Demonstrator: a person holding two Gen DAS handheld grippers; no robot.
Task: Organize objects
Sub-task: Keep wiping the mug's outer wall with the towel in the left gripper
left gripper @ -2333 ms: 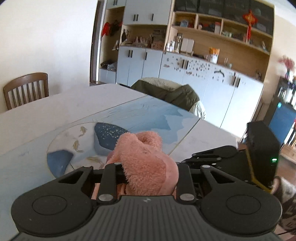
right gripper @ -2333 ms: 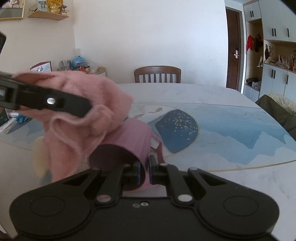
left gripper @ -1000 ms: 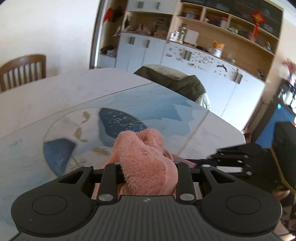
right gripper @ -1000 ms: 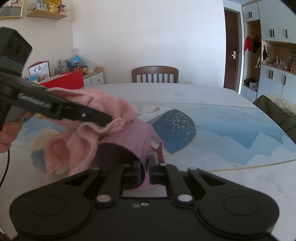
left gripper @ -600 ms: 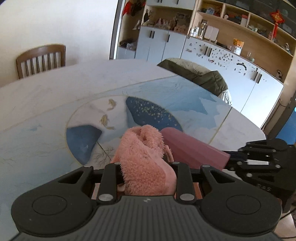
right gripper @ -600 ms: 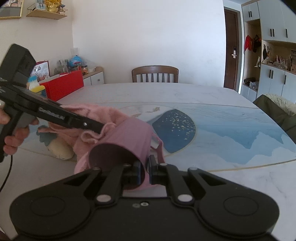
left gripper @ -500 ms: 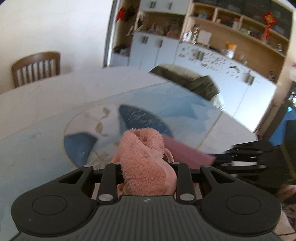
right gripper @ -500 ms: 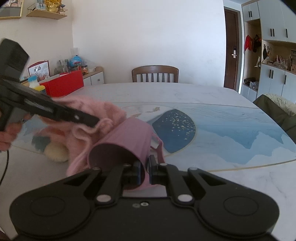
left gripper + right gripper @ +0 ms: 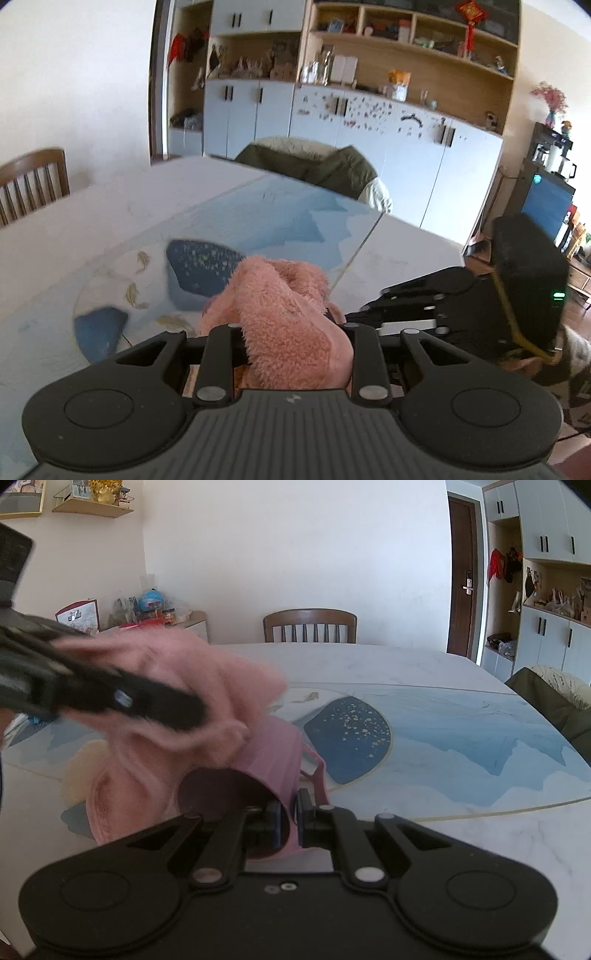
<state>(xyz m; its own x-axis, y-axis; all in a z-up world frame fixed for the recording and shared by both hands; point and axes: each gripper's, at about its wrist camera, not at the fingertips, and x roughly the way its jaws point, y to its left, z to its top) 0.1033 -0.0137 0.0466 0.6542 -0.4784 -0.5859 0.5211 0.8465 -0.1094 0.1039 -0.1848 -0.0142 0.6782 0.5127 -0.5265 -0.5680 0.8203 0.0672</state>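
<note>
My left gripper [image 9: 291, 334] is shut on a fluffy pink cloth [image 9: 284, 314] and holds it above the table. In the right wrist view the cloth [image 9: 184, 690] hangs blurred at the left, just above and left of a ribbed pink cup [image 9: 269, 757]. My right gripper [image 9: 290, 818] is shut on the cup's rim; the cup lies tilted with its dark opening toward the camera. The right gripper's black body [image 9: 480, 295] shows at the right of the left wrist view; the cup is hidden there.
The table [image 9: 461, 709] has a blue and white painted top under glass. A wooden chair [image 9: 310, 626] stands at the far side. A chair with a green coat [image 9: 310, 166] and white cabinets [image 9: 369, 122] stand beyond the table. A cluttered sideboard [image 9: 147, 609] is at the left.
The left gripper with the pink cloth dipped toward the cup's mouth, then rose again; it is now higher, in motion blur. The right gripper and cup have not moved.
</note>
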